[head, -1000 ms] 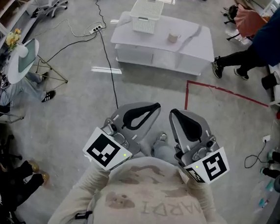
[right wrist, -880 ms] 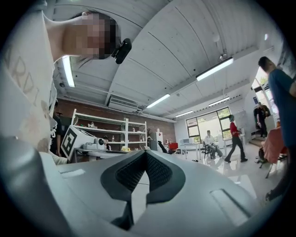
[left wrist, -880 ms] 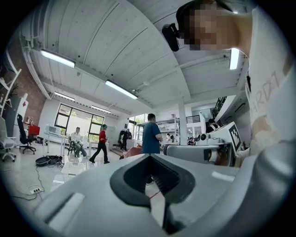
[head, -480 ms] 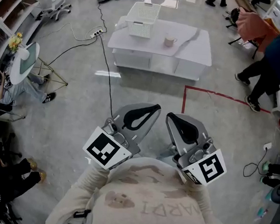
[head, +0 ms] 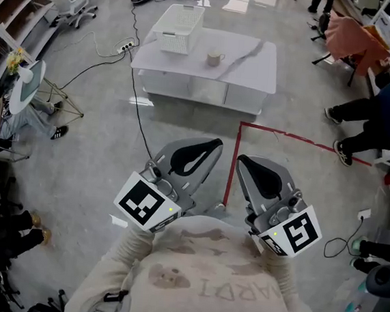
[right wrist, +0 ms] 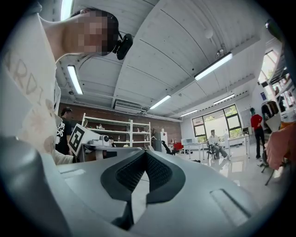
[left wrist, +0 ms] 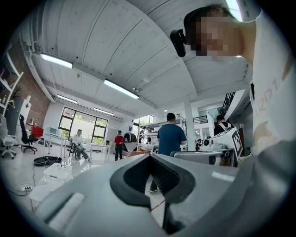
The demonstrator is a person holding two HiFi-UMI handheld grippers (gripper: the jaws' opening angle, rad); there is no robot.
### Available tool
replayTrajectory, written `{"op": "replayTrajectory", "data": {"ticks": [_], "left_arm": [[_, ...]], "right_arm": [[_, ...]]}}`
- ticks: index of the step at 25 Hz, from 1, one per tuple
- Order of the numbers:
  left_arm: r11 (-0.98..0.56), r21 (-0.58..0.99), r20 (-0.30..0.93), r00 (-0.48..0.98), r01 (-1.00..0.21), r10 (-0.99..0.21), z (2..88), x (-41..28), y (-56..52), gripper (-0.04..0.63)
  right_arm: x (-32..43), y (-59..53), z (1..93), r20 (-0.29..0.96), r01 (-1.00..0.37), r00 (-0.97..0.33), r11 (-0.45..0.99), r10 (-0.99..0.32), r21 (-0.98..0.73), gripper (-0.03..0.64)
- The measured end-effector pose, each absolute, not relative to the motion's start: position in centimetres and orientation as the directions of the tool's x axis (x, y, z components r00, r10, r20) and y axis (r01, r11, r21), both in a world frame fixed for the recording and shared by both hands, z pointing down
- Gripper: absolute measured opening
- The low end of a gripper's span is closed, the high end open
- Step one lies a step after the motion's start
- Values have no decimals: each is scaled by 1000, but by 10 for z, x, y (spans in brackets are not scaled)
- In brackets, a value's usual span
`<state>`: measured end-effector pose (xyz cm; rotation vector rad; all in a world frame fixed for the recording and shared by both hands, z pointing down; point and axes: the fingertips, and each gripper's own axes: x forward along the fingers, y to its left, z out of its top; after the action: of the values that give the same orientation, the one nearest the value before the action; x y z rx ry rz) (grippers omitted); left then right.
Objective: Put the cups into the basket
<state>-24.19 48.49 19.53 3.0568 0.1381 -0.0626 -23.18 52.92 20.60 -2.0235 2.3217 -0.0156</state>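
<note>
From the head view, the left claw [head: 215, 143] and right claw [head: 241, 159] sit tucked at the chest, well apart from the bench [head: 252, 61]. This looks like carrying posture, not reaching. The cup [head: 214, 57] waits mid-bench beside the basket [head: 178, 28], which is on the bench's far left corner.

The left gripper view shows the left claw [left wrist: 149, 156] clenched on nothing.

The right gripper view shows the right claw [right wrist: 145, 152] likewise clenched and empty.

grey floor [head: 80, 141] w/ red tape line [head: 286, 134], low white table [head: 254, 75], ceiling strip lights [left wrist: 121, 89].
</note>
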Motion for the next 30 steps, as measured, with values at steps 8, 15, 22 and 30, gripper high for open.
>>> {"op": "replayTrajectory", "data": {"ticks": [8,15,22,30], "left_arm": [[-992,61,-20,994,111,110,193,-186,514,0],[-988,79,13,991,135,137,205,-137,502,0],[-987,52,-2,988,154,154,214,-58,466,0],[-993,43,-26,993,114,113,209,18,395,0]], "right_arm": [[-177,559,204,-77,-988,-108,116,-991,-98,23],[-131,553,213,-69,-989,-68,77,-995,-129,23],[-54,514,224,-38,-988,-67,72,-997,-139,23],[29,438,214,-39,-986,-103,107,-994,-127,23]]}}
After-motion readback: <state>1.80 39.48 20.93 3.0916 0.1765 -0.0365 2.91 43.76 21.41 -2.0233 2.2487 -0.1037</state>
